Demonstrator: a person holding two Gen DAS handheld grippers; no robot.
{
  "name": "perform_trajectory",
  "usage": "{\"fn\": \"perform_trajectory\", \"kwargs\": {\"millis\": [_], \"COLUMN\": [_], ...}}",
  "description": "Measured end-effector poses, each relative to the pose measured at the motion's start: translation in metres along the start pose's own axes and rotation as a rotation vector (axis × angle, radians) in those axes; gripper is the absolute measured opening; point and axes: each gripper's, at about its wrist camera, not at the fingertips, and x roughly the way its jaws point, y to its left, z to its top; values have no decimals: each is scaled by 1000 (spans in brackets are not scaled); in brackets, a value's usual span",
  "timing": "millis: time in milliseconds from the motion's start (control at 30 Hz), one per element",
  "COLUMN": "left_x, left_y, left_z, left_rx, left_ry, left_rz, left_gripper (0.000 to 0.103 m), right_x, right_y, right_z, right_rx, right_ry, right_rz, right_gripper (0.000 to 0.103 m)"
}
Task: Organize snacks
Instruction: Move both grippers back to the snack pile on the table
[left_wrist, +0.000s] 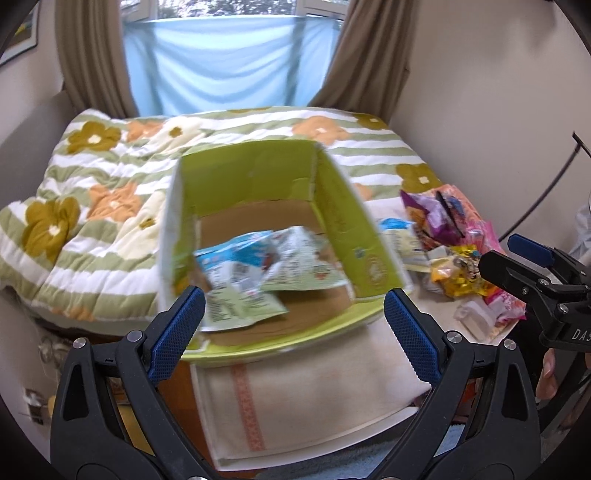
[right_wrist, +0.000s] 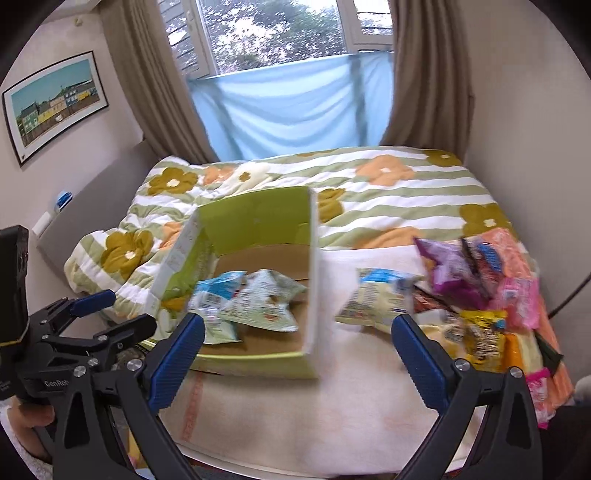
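An open green cardboard box (left_wrist: 332, 206) (right_wrist: 258, 214) stands on the cloth-covered table (left_wrist: 314, 387). Inside it lie crumpled snack bags, blue-white (left_wrist: 236, 258) and green-white (right_wrist: 266, 302). A pile of loose snacks (left_wrist: 454, 243) (right_wrist: 480, 295) lies to the box's right, with a pale yellow bag (right_wrist: 380, 299) nearest the box. My left gripper (left_wrist: 293, 299) hangs open over the box's near edge and holds nothing. My right gripper (right_wrist: 298, 323) is open and empty too, near the box's right wall. Each gripper shows in the other view, left gripper (right_wrist: 133, 310) and right gripper (left_wrist: 496, 253).
A bed with a floral striped quilt (left_wrist: 110, 192) (right_wrist: 406, 199) lies behind the table. Brown curtains and a blue cloth (right_wrist: 288, 103) hang at the window. A framed picture (right_wrist: 51, 103) is on the left wall. A dark cable (left_wrist: 546, 192) runs at the right.
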Motion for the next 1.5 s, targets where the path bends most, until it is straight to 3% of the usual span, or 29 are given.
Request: {"fn": "perform_trajectory", "kwargs": {"millis": [433,733,1000,1267,1500], "left_x": [35,111,198,250,272], "left_y": [-174,-251,-273,-275,-273], "left_z": [12,24,19,12,7], "left_rx": [64,157,202,247,245], "left_ry": [3,83,232,330,406], "left_rz": [-67,-62,-105,-74,-102], "left_gripper": [97,97,97,97,76], "right_x": [-50,-17,33,67,85], "right_y": [-160,-240,-264,-250,-242], "right_z": [-14,-24,-48,-64,-65], "right_rx": [12,-19,-61,-127,-160], "right_ry": [44,122,147,184,212], "right_rz": [-109,-102,-136,-164,-185], "right_gripper": [101,101,101,101,100]}}
